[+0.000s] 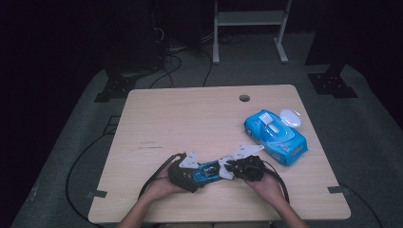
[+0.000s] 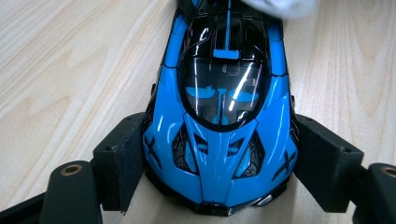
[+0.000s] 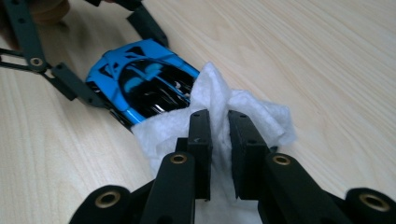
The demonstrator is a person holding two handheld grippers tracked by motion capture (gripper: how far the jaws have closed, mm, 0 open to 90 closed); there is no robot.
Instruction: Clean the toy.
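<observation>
A blue and black toy car (image 1: 207, 171) lies on the wooden table (image 1: 190, 118) near its front edge. My left gripper (image 1: 190, 173) is shut on the toy car (image 2: 224, 116), one jaw pressing each side of its nose. My right gripper (image 1: 228, 167) is shut on a white wet wipe (image 3: 219, 116), and the wipe rests against the rear end of the toy car (image 3: 144, 77). In the left gripper view the wet wipe (image 2: 280, 5) shows at the top edge, over the car's tail. In the right gripper view the left gripper's fingers (image 3: 70, 84) flank the far end of the car.
A blue pack of wet wipes (image 1: 275, 133) with its white lid flipped open lies on the right of the table. A round cable hole (image 1: 244, 98) is near the far edge. Cables trail off the table's front from both grippers.
</observation>
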